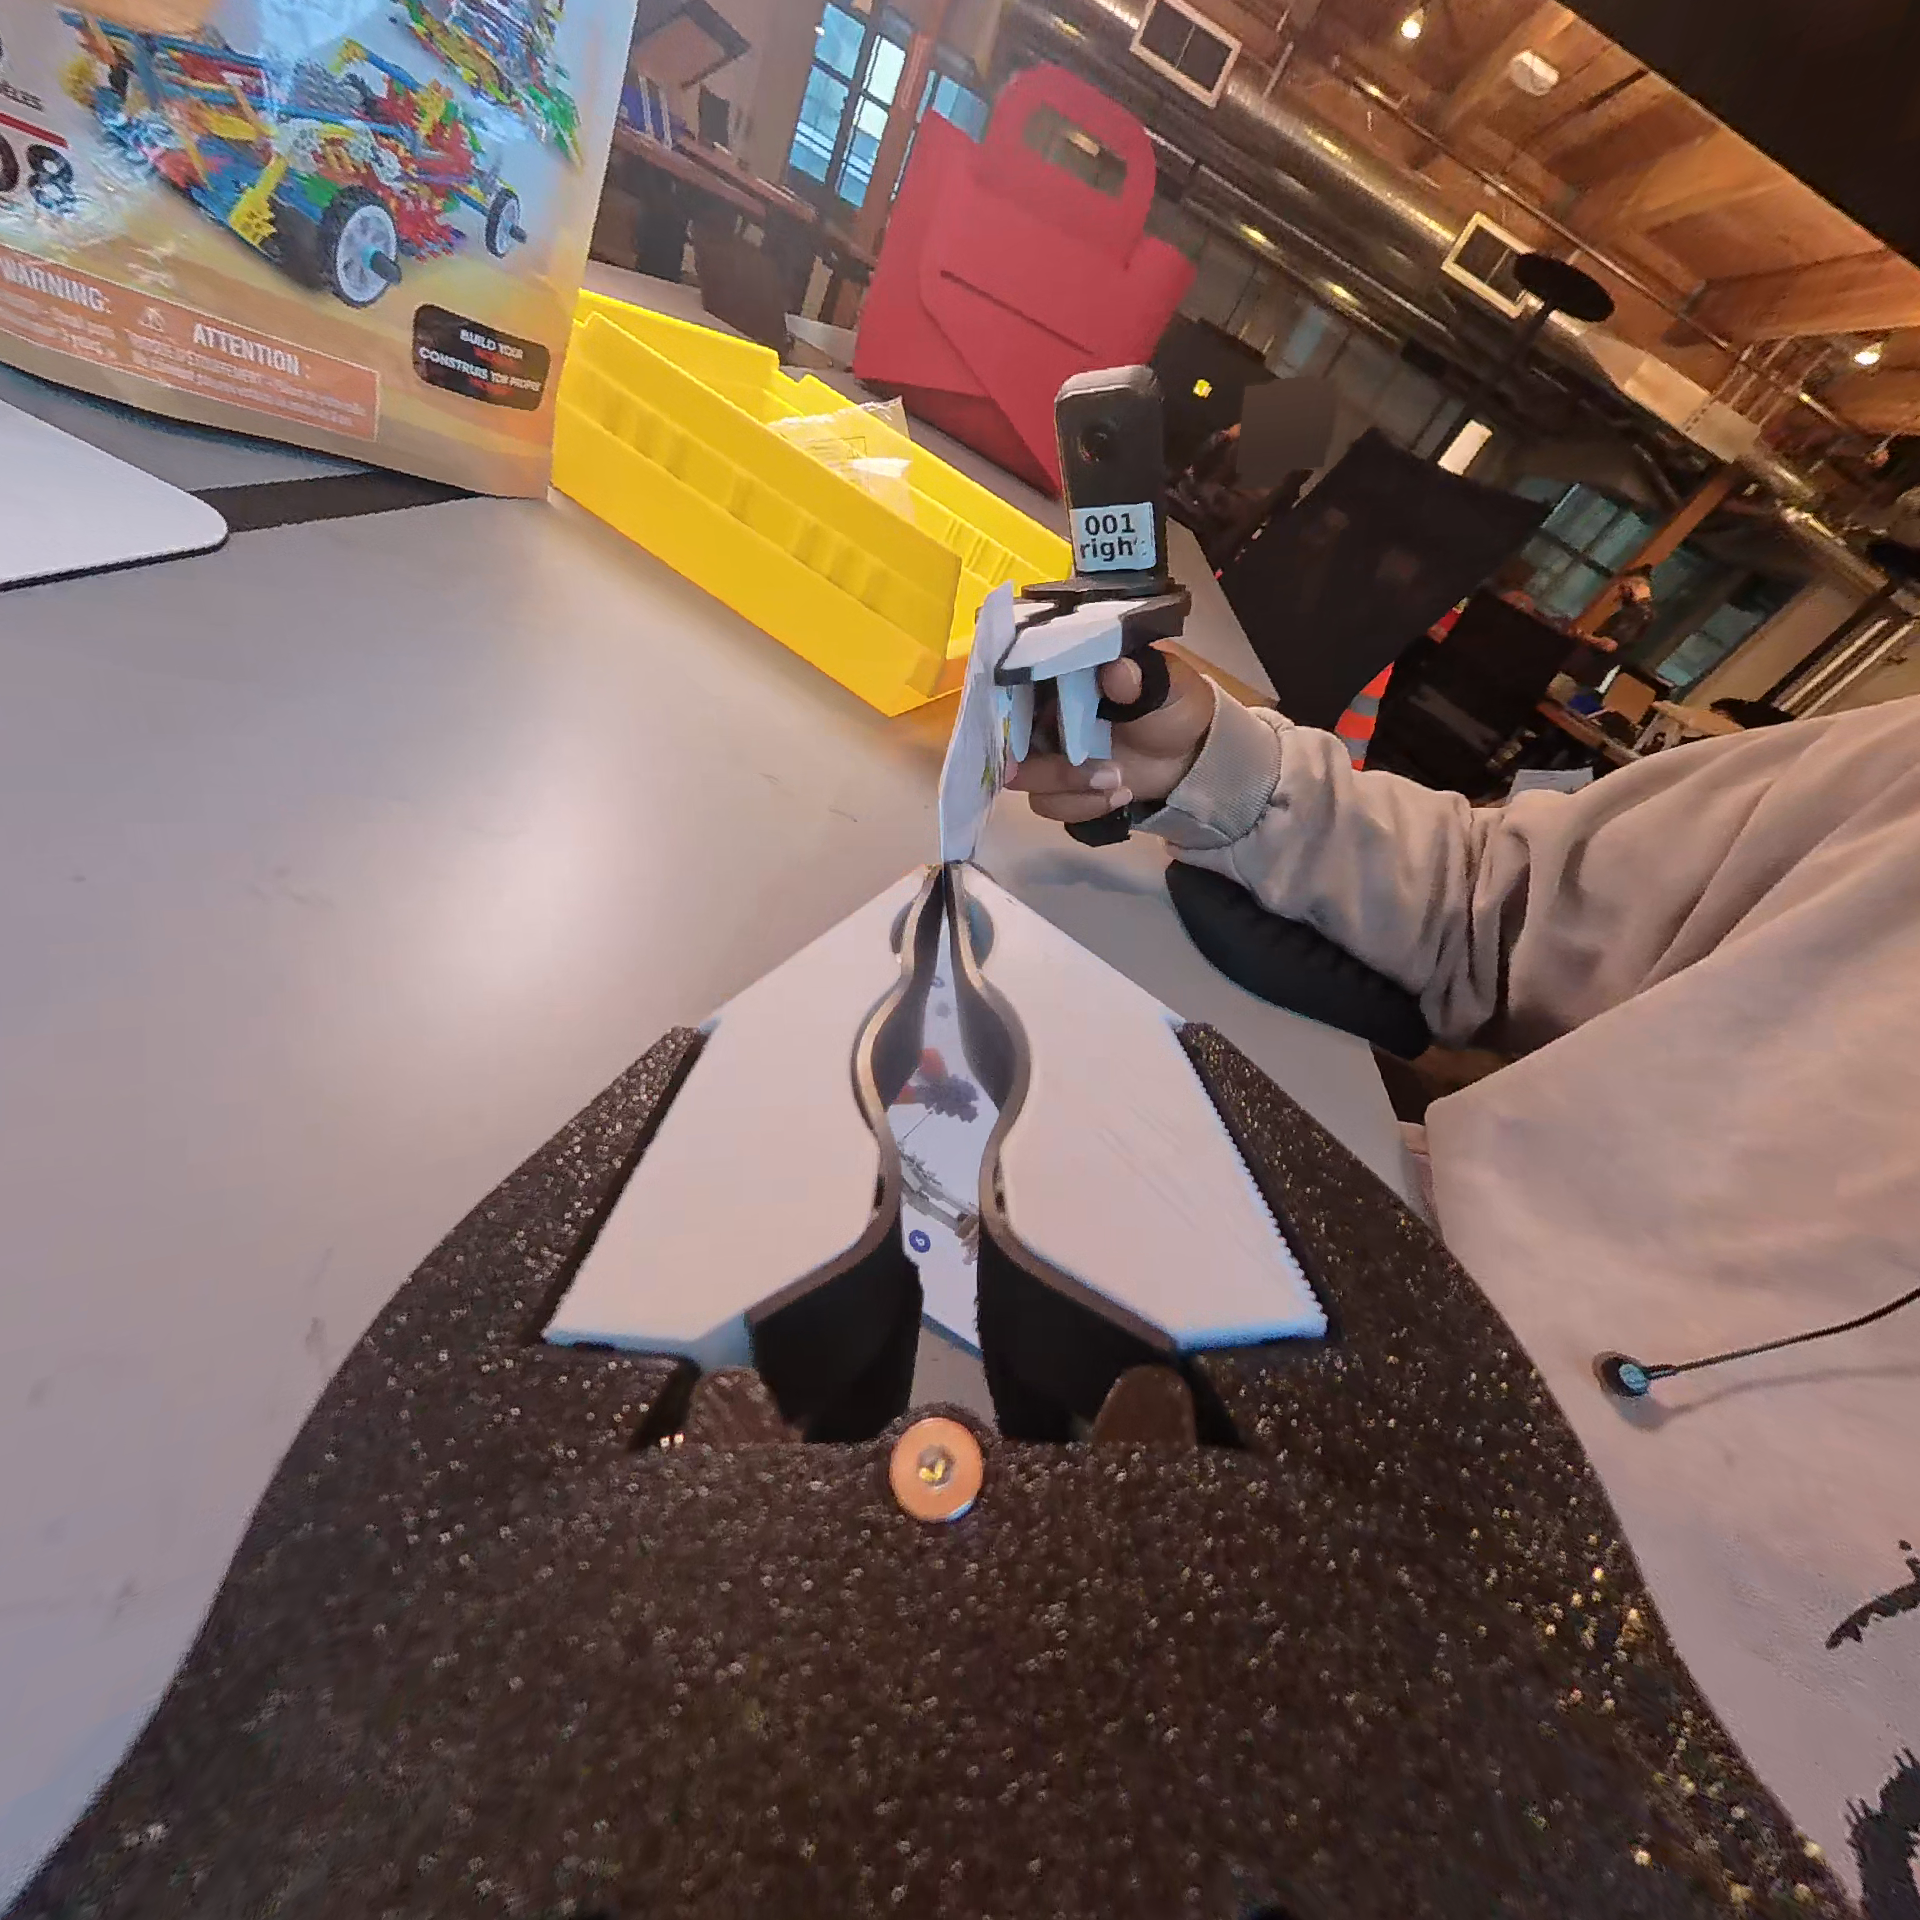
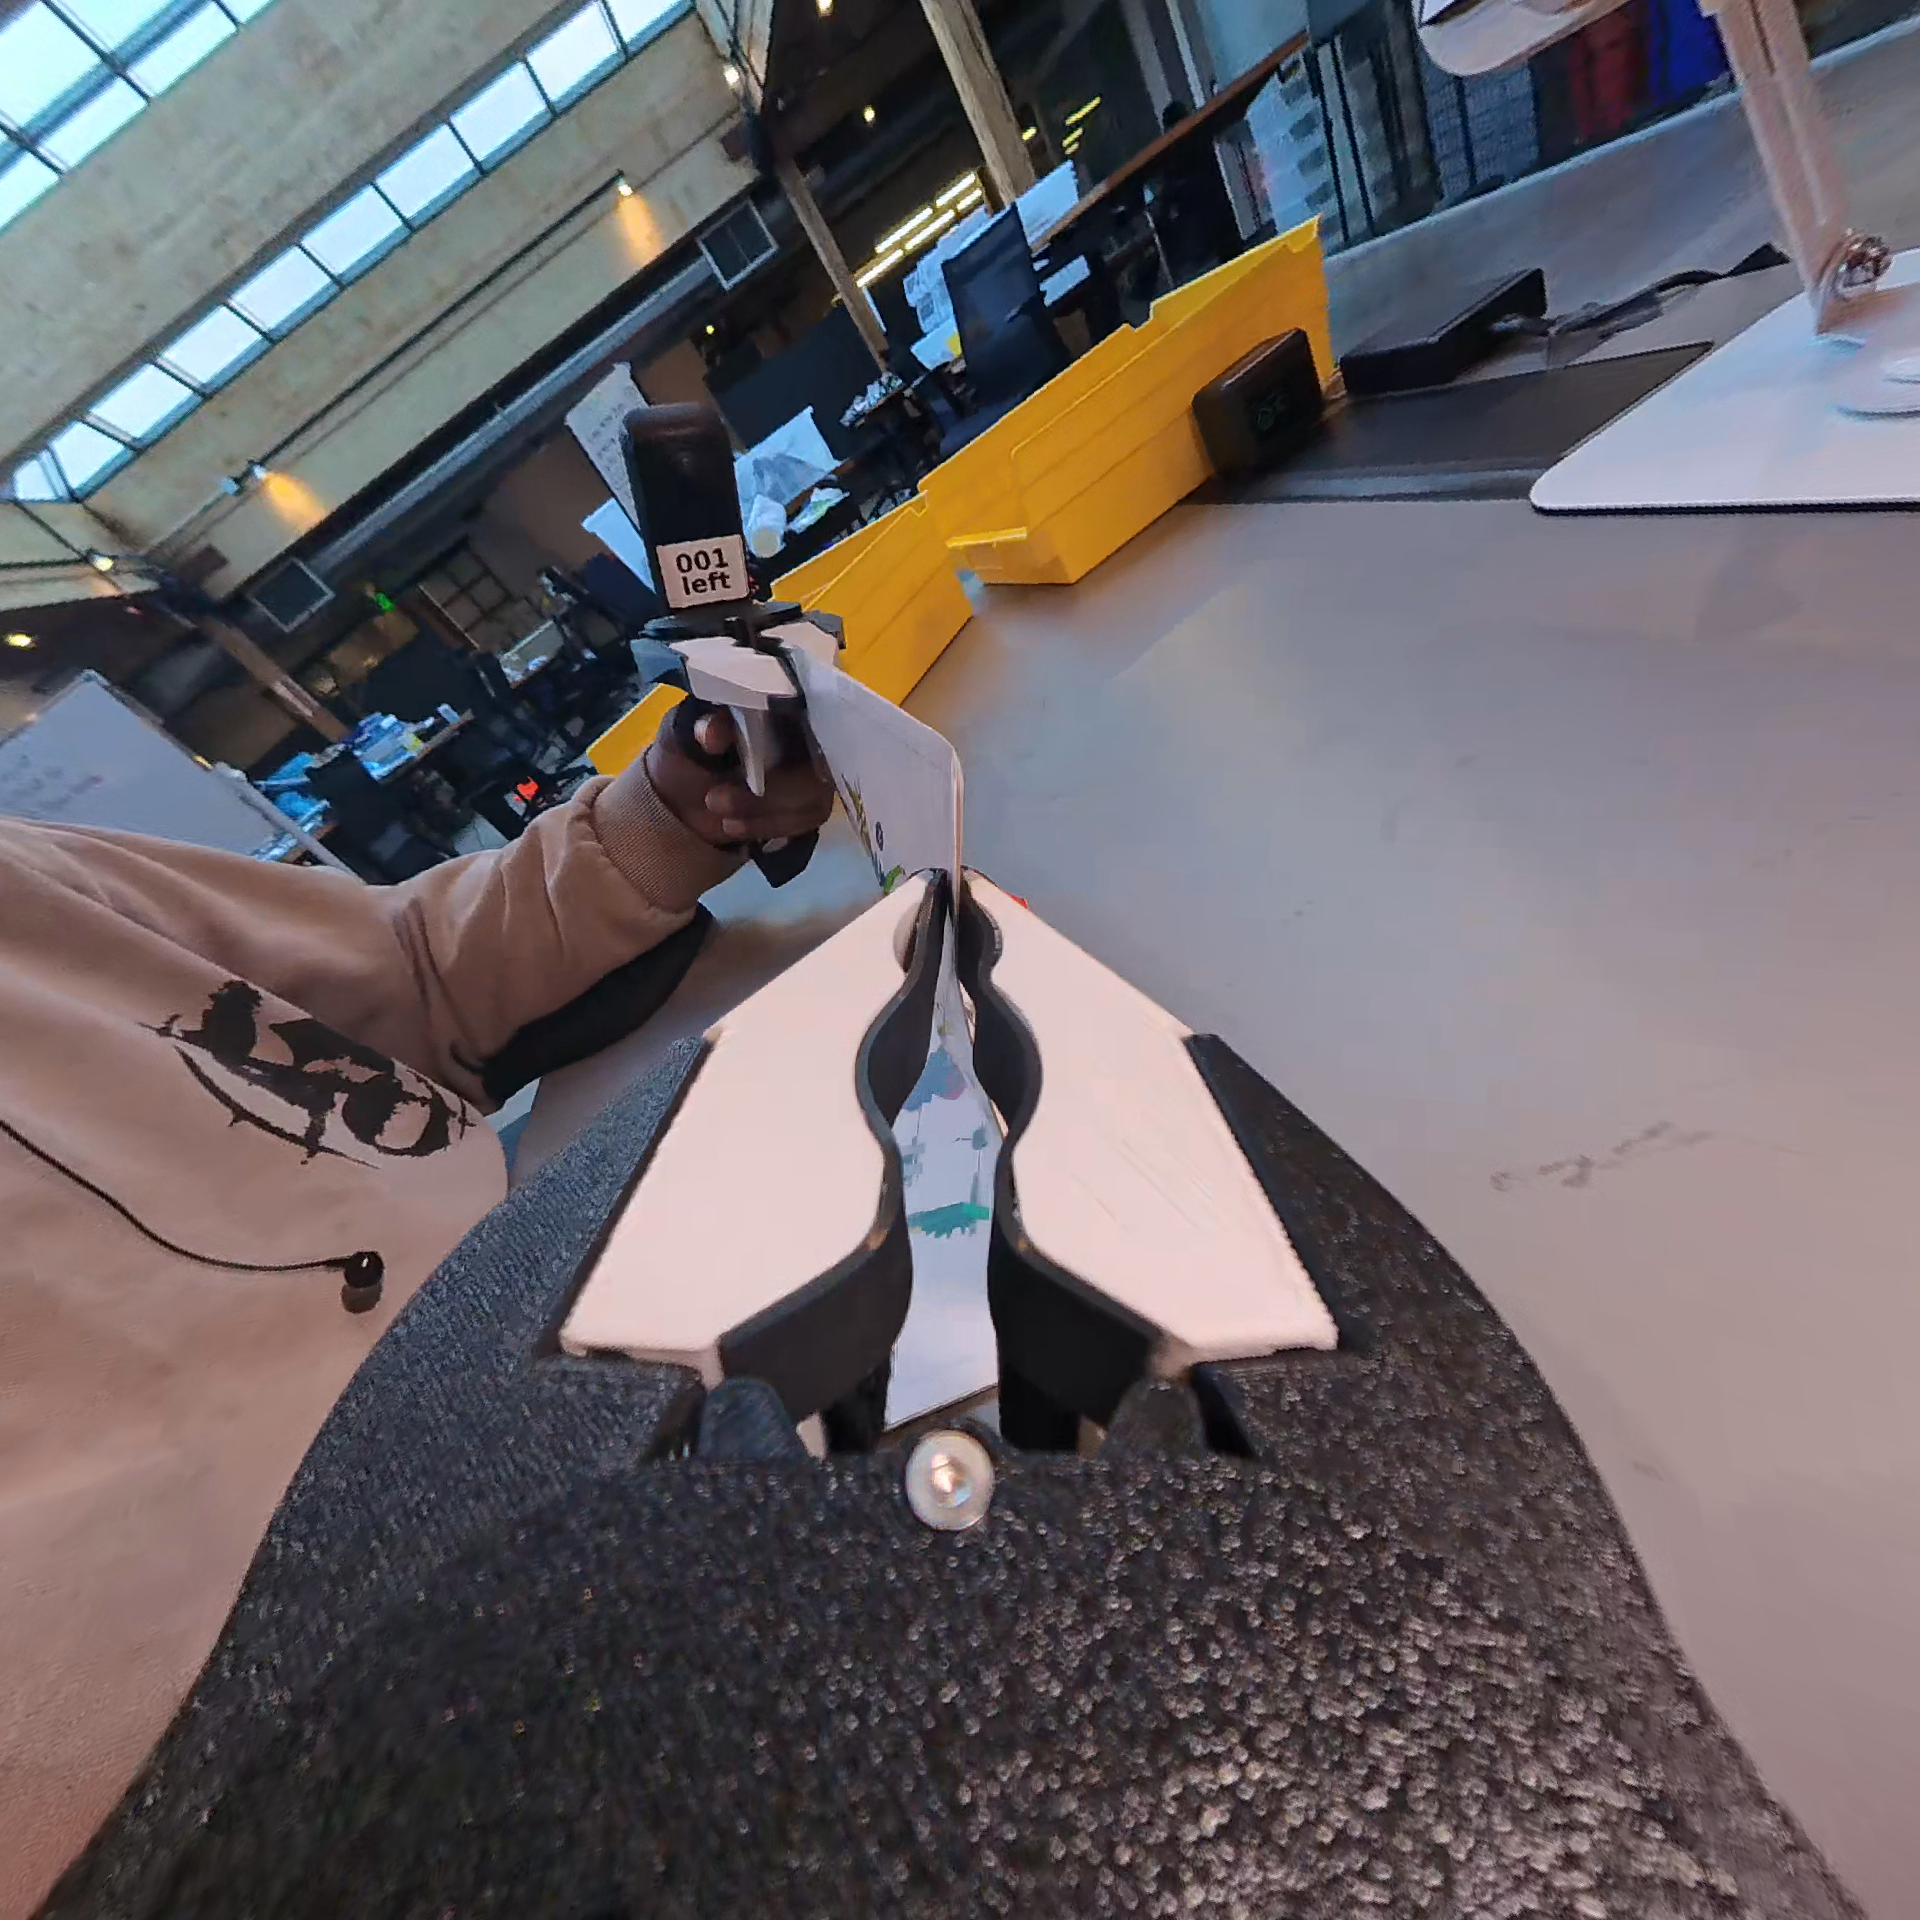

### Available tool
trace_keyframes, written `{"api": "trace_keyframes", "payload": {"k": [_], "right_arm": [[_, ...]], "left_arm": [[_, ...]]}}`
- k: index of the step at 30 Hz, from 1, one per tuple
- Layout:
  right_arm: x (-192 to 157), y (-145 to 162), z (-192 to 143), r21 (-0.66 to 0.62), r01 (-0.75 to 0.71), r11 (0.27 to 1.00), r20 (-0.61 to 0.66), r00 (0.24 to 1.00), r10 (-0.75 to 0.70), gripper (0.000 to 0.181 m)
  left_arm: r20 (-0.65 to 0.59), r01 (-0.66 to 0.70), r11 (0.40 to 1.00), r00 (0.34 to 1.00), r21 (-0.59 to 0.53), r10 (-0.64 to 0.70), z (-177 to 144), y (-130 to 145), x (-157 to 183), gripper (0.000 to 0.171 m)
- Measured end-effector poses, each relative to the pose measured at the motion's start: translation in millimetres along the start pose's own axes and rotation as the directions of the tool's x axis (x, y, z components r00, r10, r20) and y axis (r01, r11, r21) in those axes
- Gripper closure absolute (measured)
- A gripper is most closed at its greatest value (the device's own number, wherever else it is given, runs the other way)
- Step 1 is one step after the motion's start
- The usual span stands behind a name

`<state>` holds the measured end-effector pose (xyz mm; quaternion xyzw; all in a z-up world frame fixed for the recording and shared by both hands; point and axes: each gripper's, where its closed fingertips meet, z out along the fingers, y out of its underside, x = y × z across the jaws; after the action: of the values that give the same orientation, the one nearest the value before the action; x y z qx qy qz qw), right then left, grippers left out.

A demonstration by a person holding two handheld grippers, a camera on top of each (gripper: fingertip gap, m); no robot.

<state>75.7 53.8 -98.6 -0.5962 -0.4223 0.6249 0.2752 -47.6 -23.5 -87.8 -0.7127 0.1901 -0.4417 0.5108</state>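
Observation:
A white paper sheet printed with small colourful pictures (image 1: pixel 975 748) is held in the air over the grey table (image 1: pixel 416 831), stretched between both grippers. My left gripper (image 1: pixel 948 875) is shut on one edge of it, and the sheet runs back between its fingers (image 1: pixel 940 1153). My right gripper (image 2: pixel 951 883) is shut on the opposite edge, with the sheet (image 2: pixel 894 764) bending up and away from the tips. Each view shows the other gripper pinching the far end: the right gripper (image 1: pixel 1044 717) and the left gripper (image 2: pixel 769 732), each in a hand with a beige sleeve.
A toy building-set box (image 1: pixel 291 208) stands at the far left, with yellow bins (image 1: pixel 769 520) and a red cardboard carrier (image 1: pixel 1018 281) behind. In the right wrist view there are yellow bins (image 2: pixel 1122 436), a small black device (image 2: pixel 1257 400) and a white mat (image 2: pixel 1714 416). There is about 15 centimetres between the tips of the two grippers.

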Motion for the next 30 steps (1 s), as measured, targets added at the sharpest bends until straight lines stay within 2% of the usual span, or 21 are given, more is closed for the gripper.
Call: {"api": "trace_keyframes", "payload": {"k": [5, 10, 14, 19, 22, 26, 28, 30], "right_arm": [[2.9, 4.2, 1.1, -0.024, 0.037, 0.999, -0.026, 0.999, -0.037, 0.18], [2.8, 18.3, 3.7, -0.119, 0.14, 0.983, -0.045, 0.988, -0.146, 0.181], [-7.6, 38.9, 11.2, -0.229, 0.215, 0.949, 0.013, 0.976, -0.218, 0.166], [-30.4, 64.0, 15.3, -0.329, 0.321, 0.888, 0.145, 0.946, -0.289, 0.156], [-46.6, 51.9, 8.9, -0.281, 0.309, 0.909, 0.203, 0.944, -0.259, 0.147], [-65.0, 39.6, -1.4, -0.252, 0.269, 0.93, 0.273, 0.941, -0.198, 0.146], [-66.3, 54.5, -0.7, -0.331, 0.281, 0.901, 0.28, 0.941, -0.19, 0.146], [-62.8, 79.0, 3.4, -0.441, 0.315, 0.84, 0.27, 0.939, -0.211, 0.147]], "left_arm": [[-0.009, 0.021, 1.0, 1.0, 0.009, -0.021, -0.4, 0.9, 0.4, 0.171], [-0.007, 0.031, 0.999, 0.999, 0.016, -0.031, -0.1, 2.8, 0.2, 0.171], [-0.016, 0.021, 1.0, 1.0, -0.009, -0.021, 4.6, 9.7, 4.7, 0.171], [-0.011, -0.004, 0.998, 1.0, -0.064, 0.004, 6.9, 20.3, 7.4, 0.171], [-0.002, -0.058, 0.991, 0.998, -0.122, 0.058, 4.6, 28.1, 7.9, 0.171], [-0.085, -0.18, 0.956, 0.983, -0.232, 0.164, 2.2, 46.1, 22.3, 0.171], [-0.14, -0.218, 0.935, 0.973, -0.281, 0.185, 1.2, 57.2, 31.3, 0.171], [-0.167, -0.238, 0.917, 0.967, -0.319, 0.193, 1.6, 66.9, 35.6, 0.171]]}}
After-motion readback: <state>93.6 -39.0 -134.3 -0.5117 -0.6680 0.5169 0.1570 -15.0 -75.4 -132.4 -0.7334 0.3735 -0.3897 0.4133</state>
